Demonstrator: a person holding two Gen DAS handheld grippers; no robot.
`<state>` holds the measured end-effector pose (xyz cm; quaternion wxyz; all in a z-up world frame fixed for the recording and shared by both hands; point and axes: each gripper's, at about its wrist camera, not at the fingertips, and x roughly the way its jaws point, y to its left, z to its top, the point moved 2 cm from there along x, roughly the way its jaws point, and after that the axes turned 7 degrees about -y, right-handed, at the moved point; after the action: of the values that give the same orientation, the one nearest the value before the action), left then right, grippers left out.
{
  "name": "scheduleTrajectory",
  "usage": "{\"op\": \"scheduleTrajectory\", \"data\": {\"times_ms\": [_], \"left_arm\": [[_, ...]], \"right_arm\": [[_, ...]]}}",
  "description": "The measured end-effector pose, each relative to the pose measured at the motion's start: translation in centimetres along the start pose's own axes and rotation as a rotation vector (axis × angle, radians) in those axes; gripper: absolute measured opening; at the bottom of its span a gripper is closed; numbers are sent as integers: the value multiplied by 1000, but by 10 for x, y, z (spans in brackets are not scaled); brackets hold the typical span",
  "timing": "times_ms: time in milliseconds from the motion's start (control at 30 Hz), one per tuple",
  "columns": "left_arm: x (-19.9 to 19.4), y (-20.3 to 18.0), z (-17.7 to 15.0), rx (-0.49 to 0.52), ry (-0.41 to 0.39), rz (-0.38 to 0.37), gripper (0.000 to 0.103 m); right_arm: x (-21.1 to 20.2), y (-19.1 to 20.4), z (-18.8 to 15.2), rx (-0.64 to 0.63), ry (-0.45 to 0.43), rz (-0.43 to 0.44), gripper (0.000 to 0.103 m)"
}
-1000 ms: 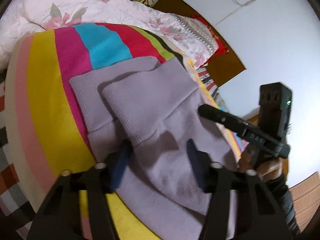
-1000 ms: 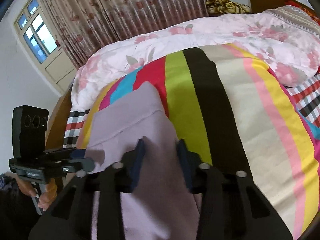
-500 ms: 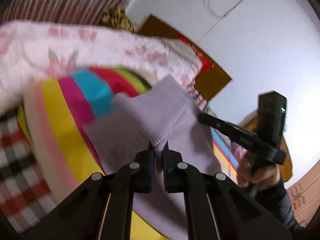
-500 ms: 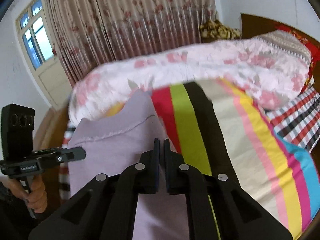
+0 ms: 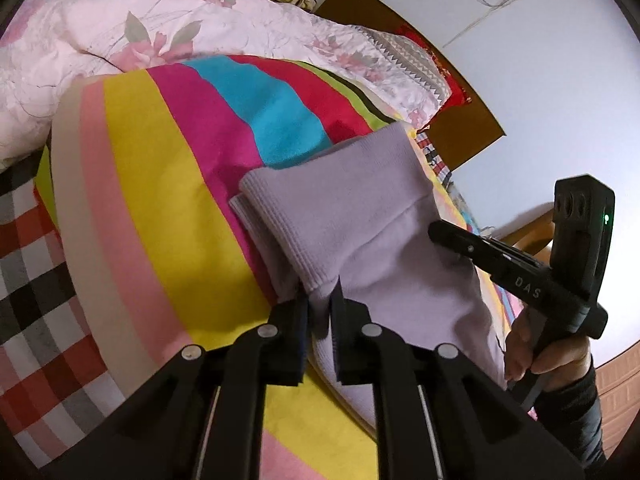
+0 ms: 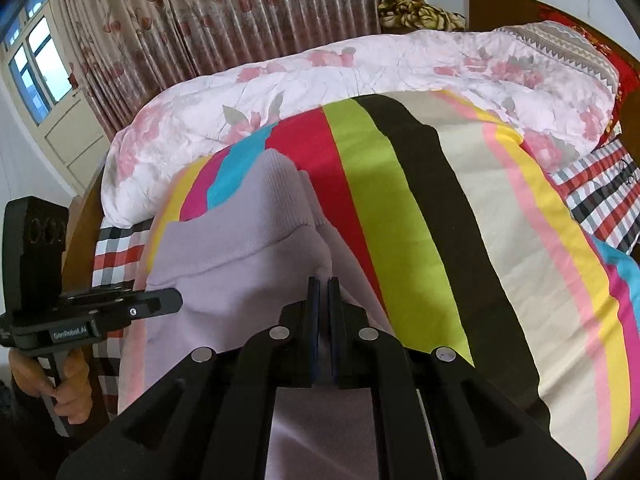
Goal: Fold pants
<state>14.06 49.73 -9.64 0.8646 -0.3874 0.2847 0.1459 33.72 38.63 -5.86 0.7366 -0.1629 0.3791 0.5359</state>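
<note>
Both tools are clamped on the pants (image 5: 360, 224): the left gripper (image 5: 319, 300) has its jaws nearly together, having just eased a touch wider, with the ribbed cuff corner pinched between them, and the right gripper (image 6: 323, 292) is nipped thin on the lilac cloth at the other side. The pants lie at the near edge of the striped blanket (image 5: 160, 208), their ribbed ends raised and doubled toward the far side. I judge the step in hand to be carrying this gripped end over to make the fold. To do it well, keep both pinches level with each other and moving as one, so the cloth between them stays taut without twisting, and lay the ribbed edge down square across the lower layer before letting go. The left pinch looks shallow, right at the corner, so a sudden tug could slip it free. Beyond the pants the blanket runs flat and bare, giving plenty of room to carry the fold away from the near edge. Farther off, the floral quilt (image 6: 360, 80) bulges up as a soft limit; a headboard (image 5: 460, 128) and curtain (image 6: 224, 12) stand well behind.
</note>
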Motion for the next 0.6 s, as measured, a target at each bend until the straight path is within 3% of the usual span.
{"op": "scheduleTrajectory", "data": {"times_ms": [67, 100, 133, 167, 200, 233, 300, 367, 467, 600], "left_arm": [[-1, -1, -2, -22, 3, 3, 14], [-4, 0, -2, -40, -1, 3, 18], [-8, -3, -3, -44, -6, 9, 23], [-18, -8, -3, -27, -33, 55, 51], [-26, -12, -3, -1, -69, 94, 79], [-43, -24, -4, 52, -144, 124, 83], [-57, -53, -12, 143, -181, 63, 85], [-57, -76, -24, 207, -143, -5, 91], [-38, -106, -49, 326, -49, -51, 91], [-26, -109, -74, 324, 19, -36, 91]], "right_arm": [[1, 1, -3, 14, 4, 20, 14], [-1, 0, -3, 25, 0, 33, 20], [-5, -1, -4, 39, -4, 42, 33], [-16, -4, -6, 63, -18, 47, 42], [-28, -6, -8, 77, -44, 37, 71], [-44, -7, -12, 83, -77, 12, 82], [-80, 1, -25, 48, -132, -5, 82], [-112, 13, -51, -15, -121, -38, 80], [-149, 36, -99, -92, -83, -111, 74], [-185, 68, -163, -84, -82, -43, 37]]}}
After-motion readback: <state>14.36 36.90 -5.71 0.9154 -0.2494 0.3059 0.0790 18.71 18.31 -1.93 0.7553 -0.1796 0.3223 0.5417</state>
